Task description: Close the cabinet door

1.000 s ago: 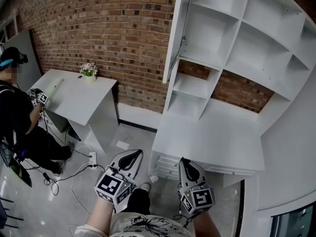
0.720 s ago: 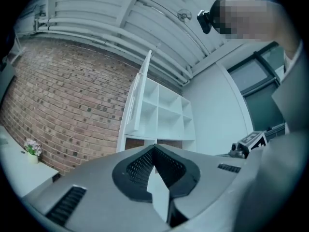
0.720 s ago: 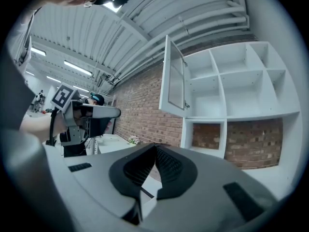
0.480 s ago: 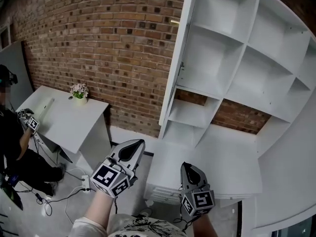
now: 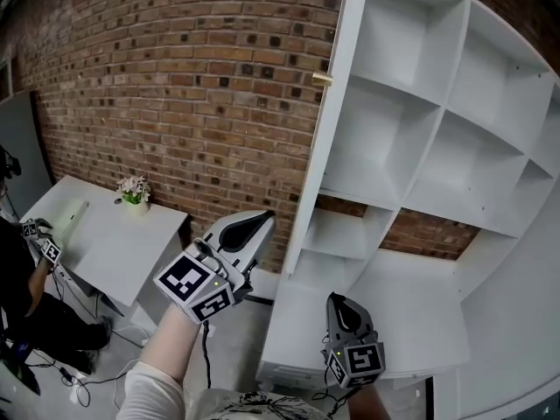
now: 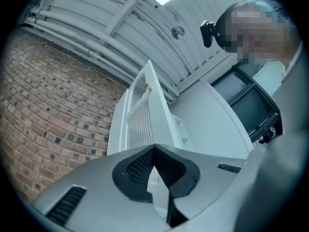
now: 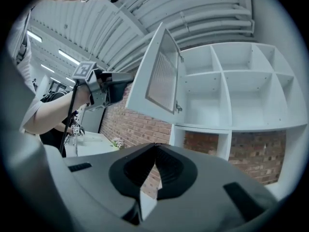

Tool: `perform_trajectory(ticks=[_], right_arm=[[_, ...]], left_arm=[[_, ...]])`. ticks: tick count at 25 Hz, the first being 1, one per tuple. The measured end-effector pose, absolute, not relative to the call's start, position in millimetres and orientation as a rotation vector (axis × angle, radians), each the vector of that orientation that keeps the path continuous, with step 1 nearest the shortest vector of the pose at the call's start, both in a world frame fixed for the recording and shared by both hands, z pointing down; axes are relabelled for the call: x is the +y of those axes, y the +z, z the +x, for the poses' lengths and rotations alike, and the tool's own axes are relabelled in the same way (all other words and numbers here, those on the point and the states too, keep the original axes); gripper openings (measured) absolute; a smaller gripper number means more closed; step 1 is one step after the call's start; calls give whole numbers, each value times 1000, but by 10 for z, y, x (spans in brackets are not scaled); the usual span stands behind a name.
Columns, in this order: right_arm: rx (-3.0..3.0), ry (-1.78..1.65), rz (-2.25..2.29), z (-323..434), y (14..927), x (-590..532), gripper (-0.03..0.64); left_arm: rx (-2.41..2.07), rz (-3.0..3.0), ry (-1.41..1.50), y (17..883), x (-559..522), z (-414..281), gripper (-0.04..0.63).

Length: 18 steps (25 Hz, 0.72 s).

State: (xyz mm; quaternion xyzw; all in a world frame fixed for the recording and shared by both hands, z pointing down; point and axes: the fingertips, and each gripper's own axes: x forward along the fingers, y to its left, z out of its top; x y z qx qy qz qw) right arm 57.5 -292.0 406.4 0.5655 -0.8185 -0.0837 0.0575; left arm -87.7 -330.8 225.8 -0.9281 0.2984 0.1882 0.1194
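1. The fingers of our left gripper (image 5: 265, 220) are pressed together, with nothing between them.
2. In the left gripper view those closed tips point up at the cabinet door (image 6: 145, 108), which shows a slatted panel.
3. The fingers of our right gripper (image 5: 338, 301) are also pressed together and empty.
4. In the head view the left gripper is raised just beside the lower outer edge of the cabinet door. We cannot tell whether it touches the door.
5. The right gripper sits lower, over the white desktop (image 5: 394, 304) under the cabinet (image 5: 437, 103), well apart from the door.
6. The cabinet door stands open, hinged on the cabinet's left edge and swung out toward us. A brass knob (image 5: 322, 79) is near its free edge.
7. Behind the door, the cabinet's white compartments are exposed.
8. A brick wall (image 5: 175, 77) runs to the left of the cabinet.
9. A white desk (image 5: 105, 239) stands against that wall, with a flower pot (image 5: 133, 191) at its back edge.
10. At the desk's left edge another person (image 5: 17, 278) holds a gripper with a marker cube (image 5: 48, 252).
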Motion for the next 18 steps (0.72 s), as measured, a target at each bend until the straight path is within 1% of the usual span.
perform_trajectory(ticks=[4,12,17,18], right_arm=[[-2470,-293,1733,619,3932,-3066,5],[-2438,-310,1766,679,3820,-3171,5],[-2409,-288,1804,734,3827,-3166,5],[-2408,-280,1806,739,3825,-3159,5]], left_arm=[[797,-2671,607,1742,-3438,-858,12],[742,-2595,652,1057,-3478,-852,12],[639,-2599,628,684,-3436,-790,12],[625,-2599,621,623,-3436,-771,25]])
